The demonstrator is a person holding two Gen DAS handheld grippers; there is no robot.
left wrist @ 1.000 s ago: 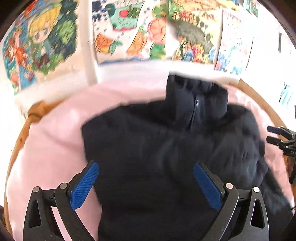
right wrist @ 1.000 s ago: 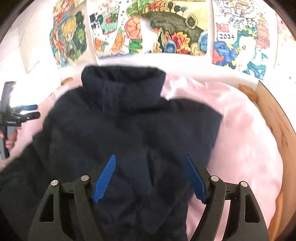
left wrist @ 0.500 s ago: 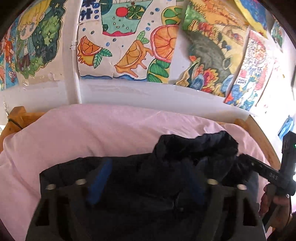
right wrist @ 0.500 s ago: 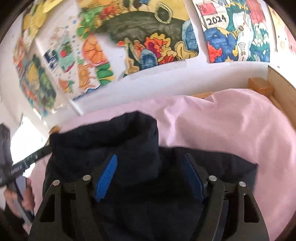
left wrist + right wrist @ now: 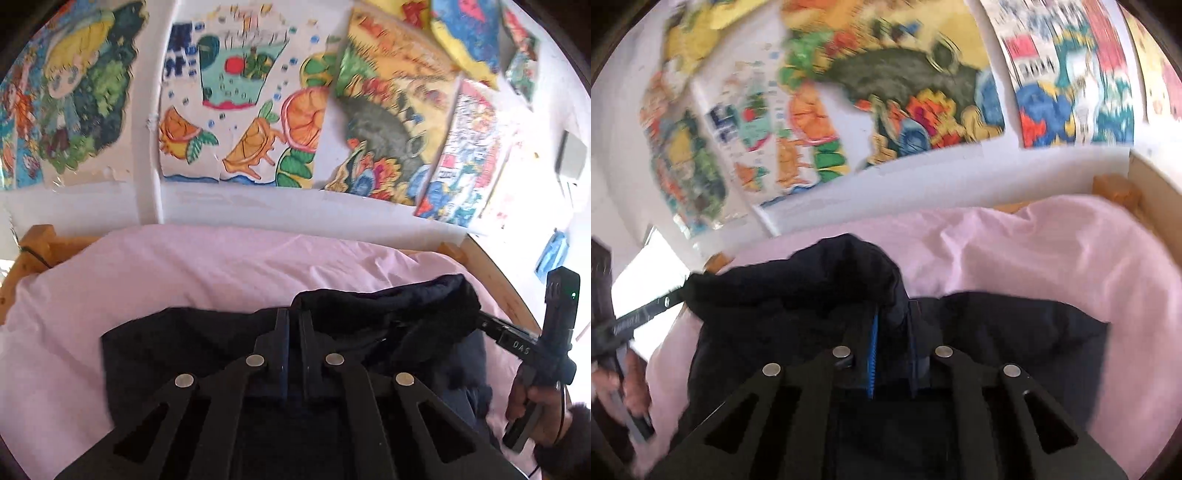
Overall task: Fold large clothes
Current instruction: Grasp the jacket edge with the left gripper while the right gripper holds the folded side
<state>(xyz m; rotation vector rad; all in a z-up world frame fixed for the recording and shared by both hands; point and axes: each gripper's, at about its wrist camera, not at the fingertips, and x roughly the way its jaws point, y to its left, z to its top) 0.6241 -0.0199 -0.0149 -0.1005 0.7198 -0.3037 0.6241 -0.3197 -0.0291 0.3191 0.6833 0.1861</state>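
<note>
A dark navy padded jacket (image 5: 177, 343) lies on the pink sheet (image 5: 207, 266) of a bed; it also shows in the right wrist view (image 5: 1027, 332). My left gripper (image 5: 293, 321) is shut on the jacket fabric near its raised collar (image 5: 406, 299). My right gripper (image 5: 892, 317) is shut on the jacket just below the bunched collar (image 5: 820, 273). The right gripper also shows at the right of the left wrist view (image 5: 517, 339), its tips hidden in the collar. The left gripper shows at the left edge of the right wrist view (image 5: 635, 317).
A wooden bed frame (image 5: 37, 240) borders the sheet, with its right rail (image 5: 1152, 192) near the right wrist. A white wall with colourful drawings (image 5: 240, 122) stands just behind the bed. Pink sheet (image 5: 1052, 251) lies bare beyond the jacket.
Both grippers were open above the flat jacket. They dropped low onto it and closed on the fabric near the collar, which now stands bunched up.
</note>
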